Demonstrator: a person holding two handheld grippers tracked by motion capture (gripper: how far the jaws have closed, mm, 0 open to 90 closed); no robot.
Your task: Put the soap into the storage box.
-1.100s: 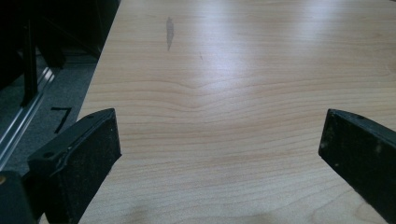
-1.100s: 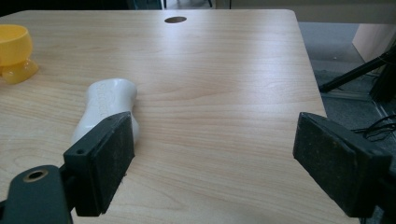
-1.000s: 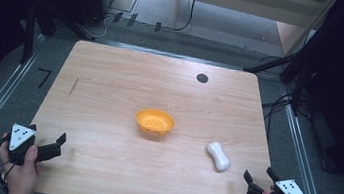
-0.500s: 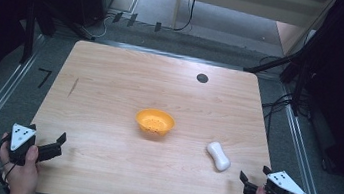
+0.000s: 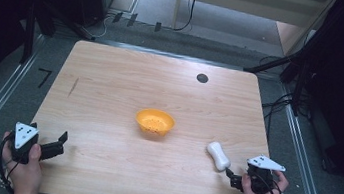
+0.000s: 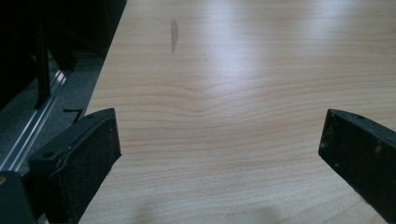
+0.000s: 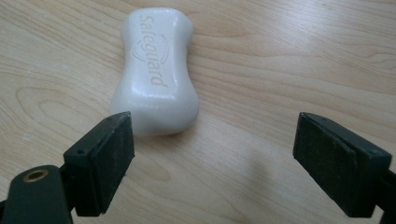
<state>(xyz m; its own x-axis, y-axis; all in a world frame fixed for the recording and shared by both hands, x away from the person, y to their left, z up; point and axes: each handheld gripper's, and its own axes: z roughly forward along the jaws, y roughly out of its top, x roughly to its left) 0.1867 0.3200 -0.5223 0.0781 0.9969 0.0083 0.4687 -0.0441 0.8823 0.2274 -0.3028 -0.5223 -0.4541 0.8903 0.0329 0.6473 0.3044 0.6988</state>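
The bowl [image 5: 155, 122] sits on the table [image 5: 111, 84] near the middle of the frame. The soap bar [image 5: 218, 155] lies lower right of it, well apart. The right gripper [image 5: 234, 178] is just below the soap — at the bottom right. The left gripper [image 5: 58, 143] is at the bottom left, over the table's near edge.

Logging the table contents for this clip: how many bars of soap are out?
1. The white Safeguard soap bar lies flat on the table, right of the orange bowl, just ahead of the open right gripper.
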